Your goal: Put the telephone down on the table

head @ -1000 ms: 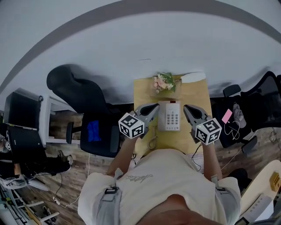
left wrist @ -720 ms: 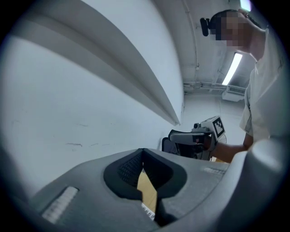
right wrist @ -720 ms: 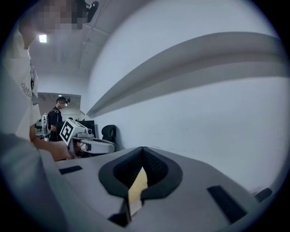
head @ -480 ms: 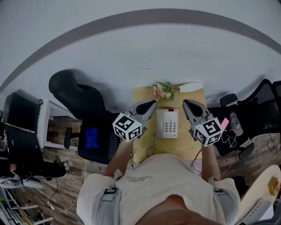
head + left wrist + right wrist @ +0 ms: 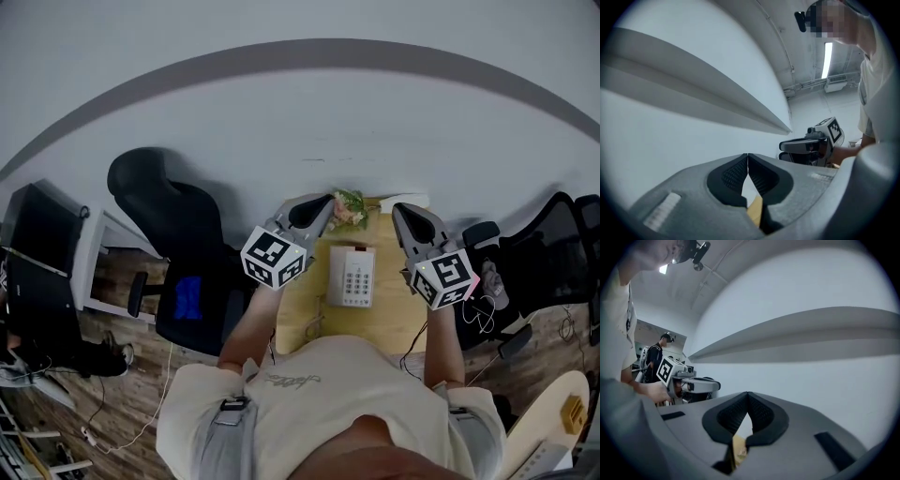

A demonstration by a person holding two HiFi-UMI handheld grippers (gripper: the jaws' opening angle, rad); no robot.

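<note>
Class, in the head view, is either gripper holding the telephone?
No: the telephone lies on the table, clear of the left gripper and right gripper.

The table's near edge is hidden under the person's shirt. At the table's far edge, the left gripper covers part of the flowers, and the right gripper covers part of a white thing too small to name. The keys of the telephone, in the table's middle, are too small to read.
</note>
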